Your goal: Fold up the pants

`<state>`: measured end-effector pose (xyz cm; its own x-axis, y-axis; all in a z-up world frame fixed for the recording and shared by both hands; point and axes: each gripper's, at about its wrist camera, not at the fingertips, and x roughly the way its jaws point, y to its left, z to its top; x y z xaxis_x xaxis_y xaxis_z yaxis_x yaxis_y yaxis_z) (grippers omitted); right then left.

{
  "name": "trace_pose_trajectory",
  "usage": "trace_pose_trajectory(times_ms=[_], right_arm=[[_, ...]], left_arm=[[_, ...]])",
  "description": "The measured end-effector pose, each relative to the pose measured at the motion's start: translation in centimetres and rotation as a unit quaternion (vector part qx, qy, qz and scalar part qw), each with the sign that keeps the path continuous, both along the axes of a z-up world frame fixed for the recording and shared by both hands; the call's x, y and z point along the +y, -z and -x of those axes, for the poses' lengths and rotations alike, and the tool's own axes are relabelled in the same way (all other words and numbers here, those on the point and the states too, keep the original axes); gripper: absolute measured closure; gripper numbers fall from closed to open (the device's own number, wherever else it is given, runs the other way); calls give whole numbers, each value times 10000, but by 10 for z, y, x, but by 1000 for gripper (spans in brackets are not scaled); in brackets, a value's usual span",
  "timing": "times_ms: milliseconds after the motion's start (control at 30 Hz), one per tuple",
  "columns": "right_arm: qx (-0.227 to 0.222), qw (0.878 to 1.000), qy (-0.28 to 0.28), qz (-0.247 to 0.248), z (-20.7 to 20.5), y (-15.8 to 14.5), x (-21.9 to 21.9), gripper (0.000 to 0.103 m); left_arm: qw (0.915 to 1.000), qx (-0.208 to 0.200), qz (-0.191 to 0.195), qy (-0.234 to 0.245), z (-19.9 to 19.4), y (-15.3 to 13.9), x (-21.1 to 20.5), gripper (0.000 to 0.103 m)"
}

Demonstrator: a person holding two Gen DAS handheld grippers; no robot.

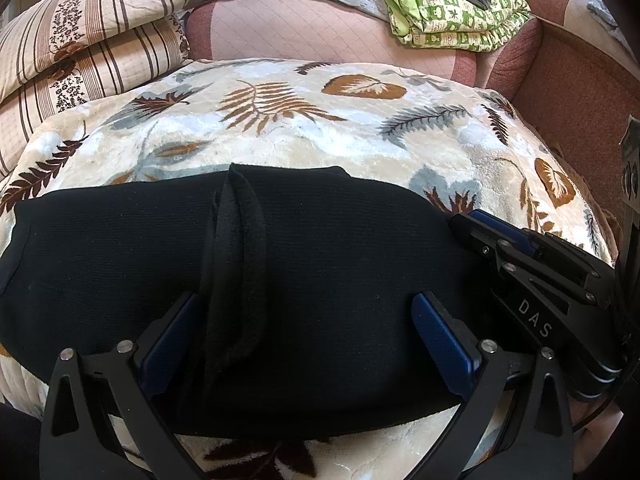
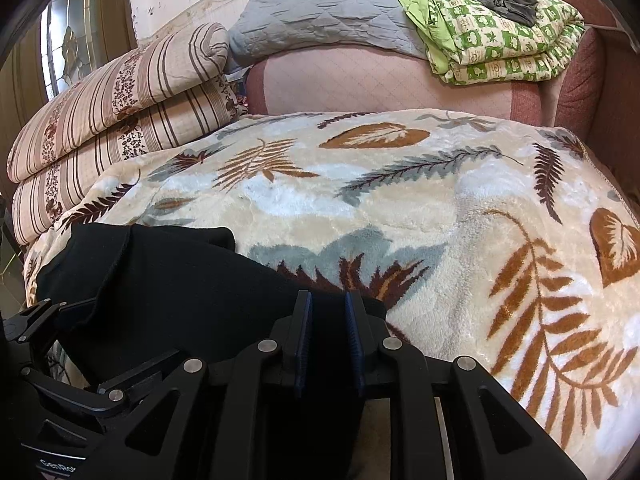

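The black pants (image 1: 312,280) lie across the near part of the leaf-print blanket (image 1: 280,128), already gathered into a compact, fairly flat bundle with a thick seam or waistband ridge running front to back through its middle. I judge the folding well along: the legs look doubled over, and what remains is perhaps one more fold, or just a squaring of the edges.

My left gripper (image 1: 308,344) stands wide open over the near edge of the pants, one blue pad on each side of that ridge, gripping nothing. My right gripper (image 2: 329,340) is nearly closed at the right end of the bundle; black cloth sits in the narrow gap, but the fabric is so dark that I cannot tell whether the pads truly pinch it.

By count: one pair of pants, one leaf blanket beneath it, two grippers. Behind, one striped quilt (image 1: 80,52) folded at left, one grey quilt (image 2: 320,16), one green checked quilt (image 2: 500,40) with one dark garment (image 2: 496,0) on top.
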<state>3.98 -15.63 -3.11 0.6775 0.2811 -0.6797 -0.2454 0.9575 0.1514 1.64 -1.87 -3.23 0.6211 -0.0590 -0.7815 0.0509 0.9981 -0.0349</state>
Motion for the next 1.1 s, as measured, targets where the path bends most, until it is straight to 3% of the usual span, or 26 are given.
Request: trace_pose_trajectory(times_ms=[633, 733, 833, 933, 1000, 1100], right_arm=[[-14, 10000, -3, 50, 1, 1, 2, 84], [-13, 10000, -5, 18, 1, 2, 2, 84], [-24, 10000, -4, 55, 2, 2, 2, 84], [-35, 9999, -1, 95, 2, 1, 2, 84], [-36, 9999, 0, 112, 2, 1, 2, 84], [-35, 9999, -1, 107, 2, 1, 3, 84]], left_arm=[[9999, -55, 38, 153, -1, 0, 3, 0], [9976, -105, 581, 350, 9, -12, 22, 0], [9925, -227, 1191, -131, 24, -36, 67, 0], [9773, -470, 1879, -863, 51, -59, 127, 0], [9622, -577, 2285, -1365, 71, -67, 165, 0], [9158, -650, 3175, -2372, 103, -59, 230, 0]])
